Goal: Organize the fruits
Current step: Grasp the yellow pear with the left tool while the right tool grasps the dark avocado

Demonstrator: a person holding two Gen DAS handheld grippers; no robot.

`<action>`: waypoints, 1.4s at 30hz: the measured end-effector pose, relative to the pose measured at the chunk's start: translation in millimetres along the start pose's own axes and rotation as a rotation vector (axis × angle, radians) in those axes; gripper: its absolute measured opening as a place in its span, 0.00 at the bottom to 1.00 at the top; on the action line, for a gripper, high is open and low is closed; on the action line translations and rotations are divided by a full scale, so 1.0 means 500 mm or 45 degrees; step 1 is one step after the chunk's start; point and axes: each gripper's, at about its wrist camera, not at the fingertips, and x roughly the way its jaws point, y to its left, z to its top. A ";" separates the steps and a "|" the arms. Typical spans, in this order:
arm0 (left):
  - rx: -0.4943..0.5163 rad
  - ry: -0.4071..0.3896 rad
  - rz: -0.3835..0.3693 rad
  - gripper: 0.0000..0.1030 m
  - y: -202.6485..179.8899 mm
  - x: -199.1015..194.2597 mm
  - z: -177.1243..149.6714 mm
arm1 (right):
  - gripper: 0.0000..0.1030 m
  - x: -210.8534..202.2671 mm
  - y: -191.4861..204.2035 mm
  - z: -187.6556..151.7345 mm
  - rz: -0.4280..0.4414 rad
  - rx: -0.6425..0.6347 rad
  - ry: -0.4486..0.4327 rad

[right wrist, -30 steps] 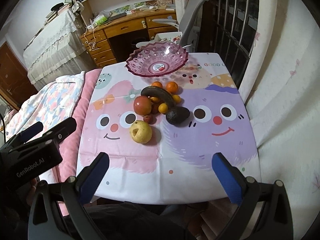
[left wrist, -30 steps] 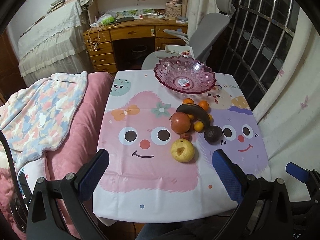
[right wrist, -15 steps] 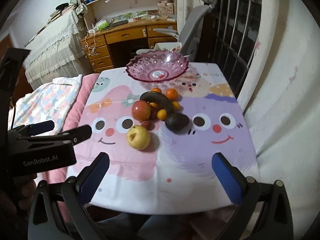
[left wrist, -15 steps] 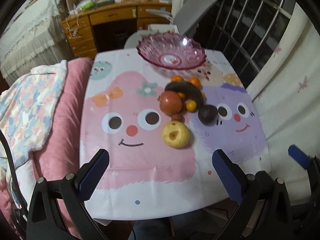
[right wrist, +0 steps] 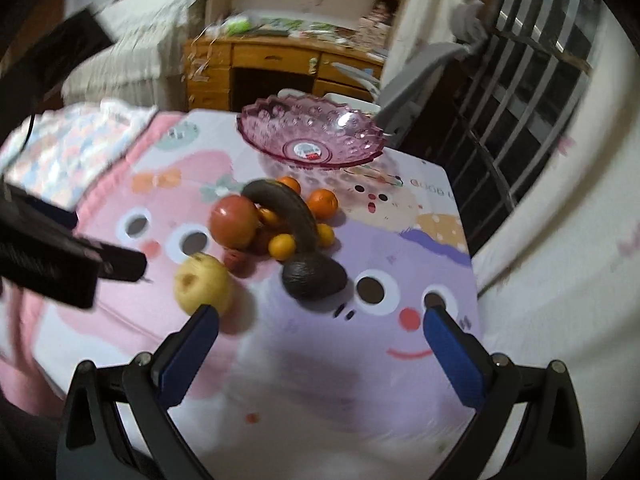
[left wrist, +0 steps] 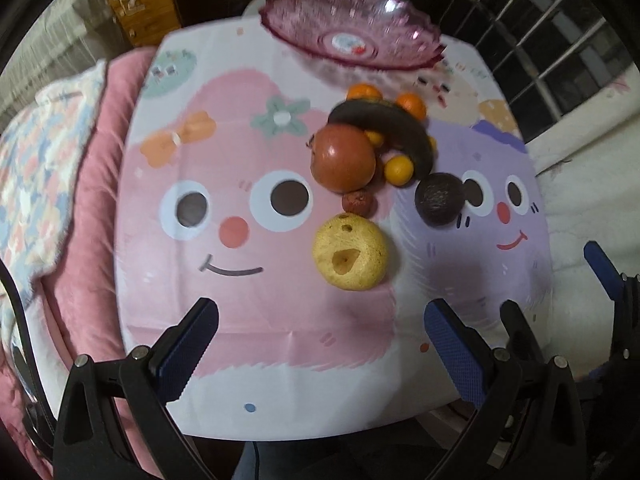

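Note:
A pile of fruit lies mid-table: a yellow pear (left wrist: 349, 251) (right wrist: 203, 284), a red apple (left wrist: 343, 158) (right wrist: 235, 221), a dark banana (left wrist: 384, 126) (right wrist: 286, 208), an avocado (left wrist: 439, 198) (right wrist: 314, 276), several small oranges (left wrist: 398, 169) and a small red fruit (left wrist: 359, 203). An empty pink glass bowl (left wrist: 352, 36) (right wrist: 310, 138) stands at the far edge. My left gripper (left wrist: 320, 344) is open, above the table just short of the pear. My right gripper (right wrist: 320, 344) is open, just short of the avocado.
The table wears a cartoon-face cloth (left wrist: 240, 208). A pink bed with a quilt (left wrist: 36, 152) lies to the left, a barred window and curtain (right wrist: 532, 92) to the right. A wooden desk (right wrist: 280, 64) and grey chair (right wrist: 424, 68) stand behind the bowl.
Both grippers have moved forward and down toward the fruit, so the pile looks larger. Both stay open. No fruit has moved.

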 end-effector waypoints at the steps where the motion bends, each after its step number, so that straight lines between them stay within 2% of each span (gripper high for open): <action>1: -0.019 0.027 -0.006 0.99 0.001 0.013 0.007 | 0.99 0.021 0.001 0.000 -0.002 -0.058 0.001; 6: -0.116 0.153 -0.008 0.99 -0.004 0.095 0.041 | 0.99 0.100 0.005 -0.007 0.050 -0.264 0.004; 12: -0.211 0.274 0.003 0.99 -0.011 0.184 0.067 | 0.90 0.207 0.017 -0.026 0.124 -0.460 0.036; 17: -0.312 0.346 -0.020 0.96 -0.011 0.234 0.078 | 0.81 0.271 0.024 -0.038 0.103 -0.607 0.059; 19: -0.328 0.360 -0.016 0.95 -0.013 0.249 0.079 | 0.76 0.289 0.023 -0.041 0.128 -0.616 0.090; 22: -0.344 0.370 -0.019 0.90 -0.018 0.266 0.080 | 0.76 0.301 0.023 -0.044 0.156 -0.631 0.063; 28: -0.377 0.400 -0.035 0.71 -0.032 0.300 0.083 | 0.72 0.314 0.032 -0.040 0.198 -0.707 -0.028; 34: -0.392 0.408 -0.067 0.66 -0.035 0.318 0.069 | 0.69 0.322 0.041 -0.029 0.230 -0.775 -0.107; 42: -0.396 0.390 -0.087 0.65 -0.015 0.318 0.047 | 0.67 0.319 0.035 -0.024 0.251 -0.726 -0.091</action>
